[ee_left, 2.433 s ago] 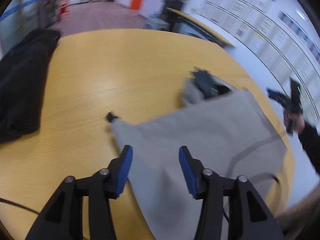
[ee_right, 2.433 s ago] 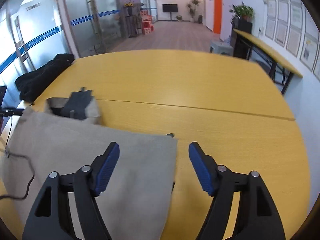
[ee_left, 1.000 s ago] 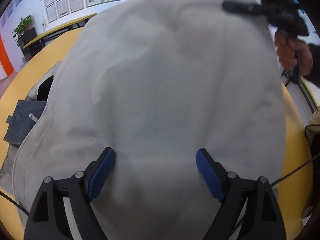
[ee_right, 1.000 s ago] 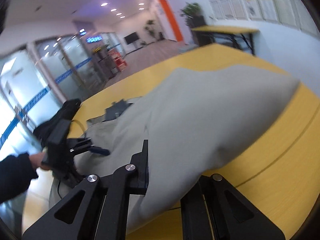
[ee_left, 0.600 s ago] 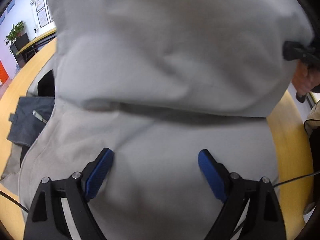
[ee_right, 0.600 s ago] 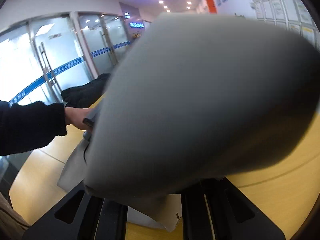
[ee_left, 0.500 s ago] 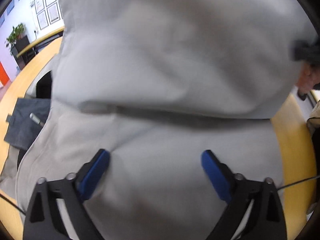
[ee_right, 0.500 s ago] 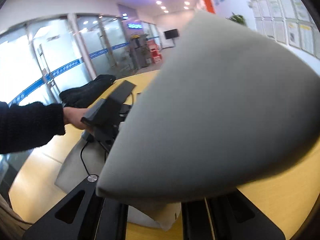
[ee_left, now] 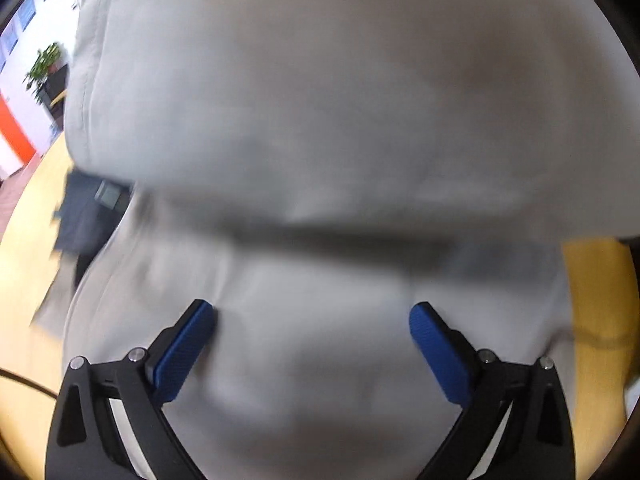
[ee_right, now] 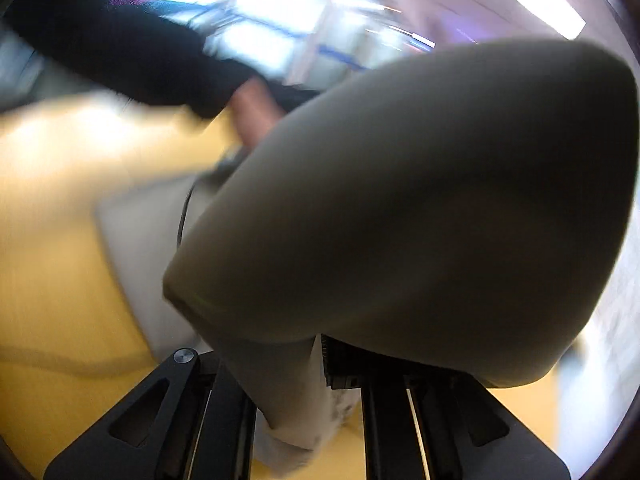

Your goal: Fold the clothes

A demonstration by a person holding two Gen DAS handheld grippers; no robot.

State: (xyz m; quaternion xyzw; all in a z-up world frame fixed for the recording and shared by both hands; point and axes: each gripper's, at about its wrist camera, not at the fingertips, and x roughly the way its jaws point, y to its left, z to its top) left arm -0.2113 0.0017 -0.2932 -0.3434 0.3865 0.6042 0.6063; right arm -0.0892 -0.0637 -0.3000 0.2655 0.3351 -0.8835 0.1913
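1. Yellow wooden table [ee_left: 600,300] carries the scene, with a white wall, a potted plant [ee_left: 46,66] and an orange panel [ee_left: 16,136] beyond its far left edge.
2. Grey garment [ee_left: 320,120] lies across the table, its long axis running away from the left wrist camera; compared with a second ago, when it sat as one domed sheet, its far part now hangs folded over the near part, a dark crease between them.
3. Dark folded cloth [ee_left: 86,216] sits on the table just left of the garment.
4. Black sleeve [ee_right: 132,52] and a hand [ee_right: 256,114] show behind the garment, blurred.
5. Left gripper [ee_left: 312,344] hovers over the garment's near part, jaws spread wide, holding nothing.
6. Right gripper [ee_right: 324,364] is pressed together, pinching a lifted garment edge.
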